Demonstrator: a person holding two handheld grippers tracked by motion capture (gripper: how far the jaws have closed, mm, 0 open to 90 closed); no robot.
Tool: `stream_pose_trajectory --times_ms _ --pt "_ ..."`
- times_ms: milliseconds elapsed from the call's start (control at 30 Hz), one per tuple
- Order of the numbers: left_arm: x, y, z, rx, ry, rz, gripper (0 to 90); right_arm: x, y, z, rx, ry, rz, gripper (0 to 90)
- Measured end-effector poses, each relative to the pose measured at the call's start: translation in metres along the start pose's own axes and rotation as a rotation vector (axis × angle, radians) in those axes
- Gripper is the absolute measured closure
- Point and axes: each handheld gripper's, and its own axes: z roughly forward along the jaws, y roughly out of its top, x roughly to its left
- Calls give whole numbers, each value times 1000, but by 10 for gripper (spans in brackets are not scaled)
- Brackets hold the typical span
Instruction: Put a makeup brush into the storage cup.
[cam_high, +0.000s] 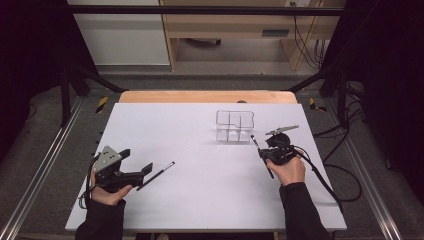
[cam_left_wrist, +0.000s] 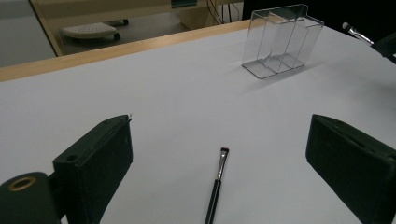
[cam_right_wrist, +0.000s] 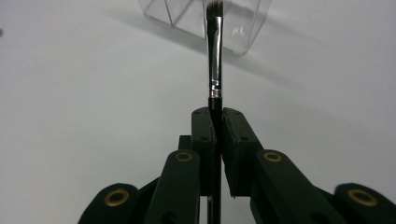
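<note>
Right gripper (cam_right_wrist: 215, 116) clamped on makeup brush (cam_right_wrist: 214, 56), bristle tip cut off at top edge, just before clear organizer (cam_high: 235, 126). Left gripper (cam_left_wrist: 219, 154) w/ jaws apart, over second brush (cam_left_wrist: 215, 186) on table (cam_high: 200, 150); handle end cut off.

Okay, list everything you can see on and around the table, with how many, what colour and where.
Clear organiser: one, transparent, several compartments, upright on the far right part of the table.
Held brush: one, black handle, silver ferrule, clamped in the right hand-held gripper, bristles pointing toward the organiser.
Lying brush: one, black, flat on the table in front of the left hand-held gripper's open jaws.
Table: one, white top, wooden far edge.
Cabinets: white and wood, beyond the table.
Left hand-held gripper: one, black, near left, jaws open.
Right hand-held gripper: one, black, right side, shut on the held brush.
Hands: two, dark sleeves, near edge.
</note>
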Motion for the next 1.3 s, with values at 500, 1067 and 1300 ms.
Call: stream_pose_trajectory --times_ms 500,1067,1300 --pt "0 0 0 2 -2 1 65 5 0 -17 -230 21 42 843" --pt "0 -1 1 5 -5 -1 65 9 8 -32 -418 31 63 843" --pt "0 -1 1 6 -5 -1 65 12 12 -35 -477 29 75 843"
